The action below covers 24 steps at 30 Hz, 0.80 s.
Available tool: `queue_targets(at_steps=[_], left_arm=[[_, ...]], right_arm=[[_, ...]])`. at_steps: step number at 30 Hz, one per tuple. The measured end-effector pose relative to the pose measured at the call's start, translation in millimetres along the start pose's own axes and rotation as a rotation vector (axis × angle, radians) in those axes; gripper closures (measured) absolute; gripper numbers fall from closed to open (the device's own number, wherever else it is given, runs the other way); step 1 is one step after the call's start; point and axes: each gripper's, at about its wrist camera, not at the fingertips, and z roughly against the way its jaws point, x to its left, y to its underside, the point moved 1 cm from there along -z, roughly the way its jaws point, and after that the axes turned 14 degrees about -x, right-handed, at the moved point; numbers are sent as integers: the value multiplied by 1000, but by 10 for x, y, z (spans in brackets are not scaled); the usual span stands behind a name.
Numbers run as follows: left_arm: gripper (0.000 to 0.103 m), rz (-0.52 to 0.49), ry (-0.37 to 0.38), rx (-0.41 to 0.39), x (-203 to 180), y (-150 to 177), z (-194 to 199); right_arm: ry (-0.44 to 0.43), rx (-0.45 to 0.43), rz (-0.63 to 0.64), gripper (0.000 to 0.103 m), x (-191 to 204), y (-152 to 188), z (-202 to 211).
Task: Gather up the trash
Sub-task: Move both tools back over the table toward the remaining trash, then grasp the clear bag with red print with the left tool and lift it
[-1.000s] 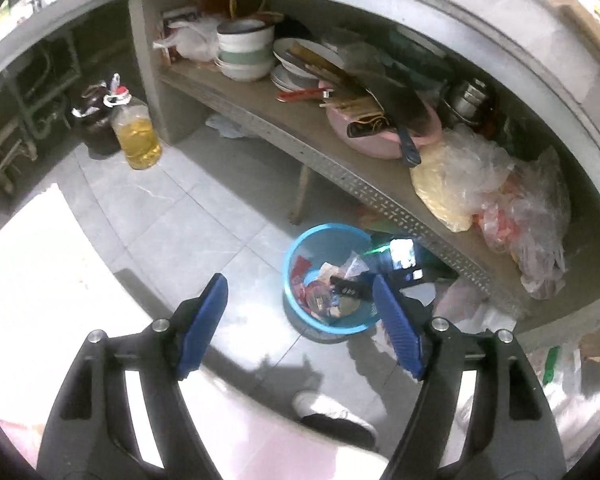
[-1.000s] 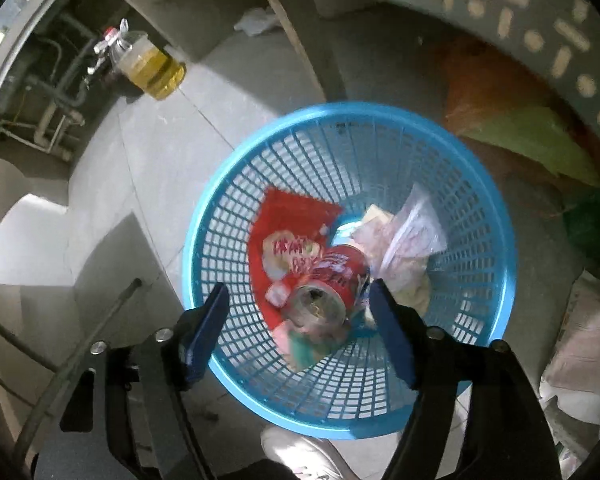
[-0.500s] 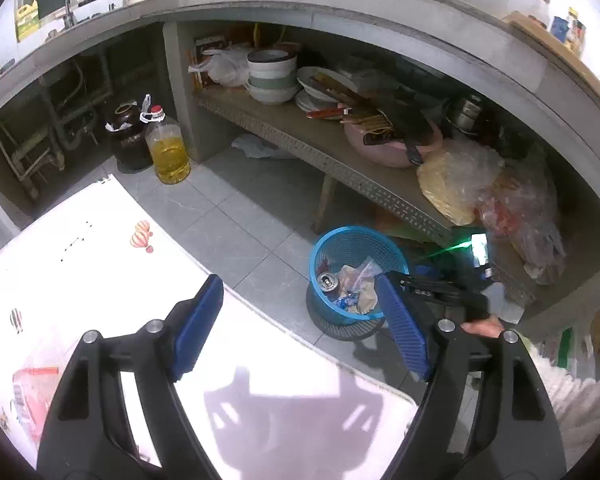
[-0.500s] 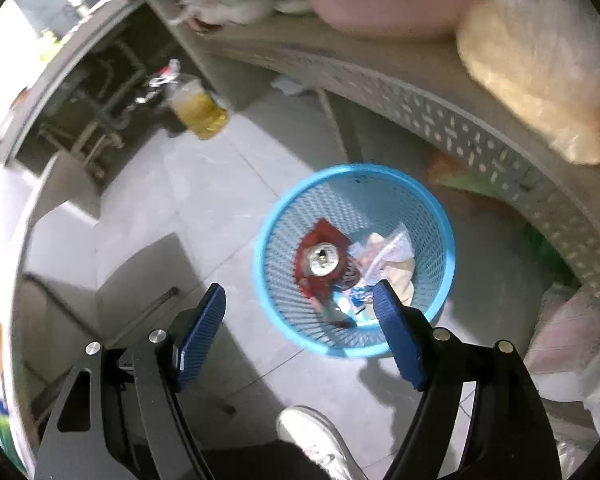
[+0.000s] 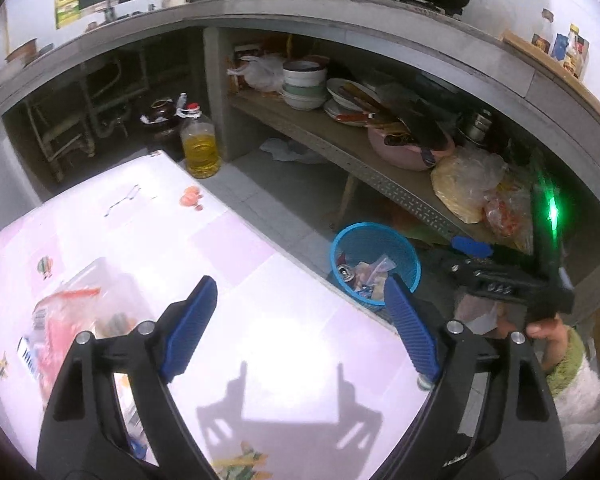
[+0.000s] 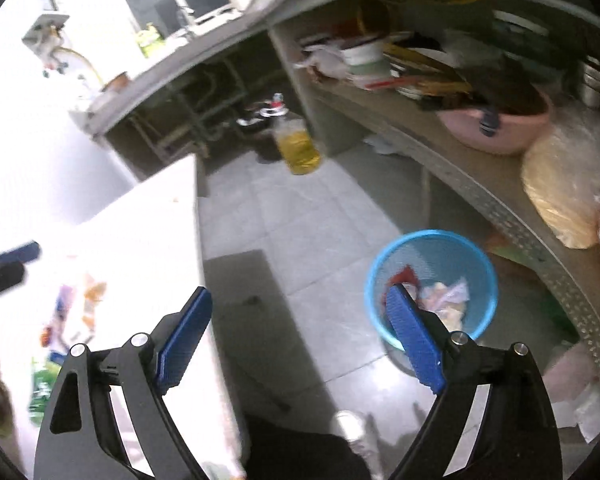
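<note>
A blue mesh basket (image 5: 374,227) stands on the tiled floor beside the table, holding a drink can (image 5: 346,271) and crumpled wrappers. My left gripper (image 5: 300,300) hovers over the pink-and-white table (image 5: 236,240). Its jaws are opening with nothing between them. A clear plastic bag of rubbish (image 5: 72,312) lies on the table to its left. My right gripper (image 6: 298,304) is high above the floor beside the table edge, its jaws opening and empty, with the basket (image 6: 432,235) down to its right. More wrappers (image 6: 80,308) lie on the table there.
A bottle of yellow oil (image 5: 200,148) stands on the floor by the counter. The low shelf (image 5: 300,128) carries bowls, a pink basin (image 5: 408,152) and filled bags (image 5: 468,184). A shoe (image 6: 352,428) is below the right gripper.
The right gripper has risen well away from the basket, which now looks small. The left gripper has drawn back from the floor to over the table. Both pairs of jaws stand slightly wider.
</note>
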Motion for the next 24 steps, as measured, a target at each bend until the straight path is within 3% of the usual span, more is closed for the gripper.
queue_targets(at_steps=[7, 24], left_arm=[[20, 23, -73, -6, 221, 294, 379], [20, 119, -279, -69, 892, 795, 1075]], right_arm=[[-110, 44, 31, 17, 425, -48, 74], [-385, 212, 109, 17, 1551, 75, -280]])
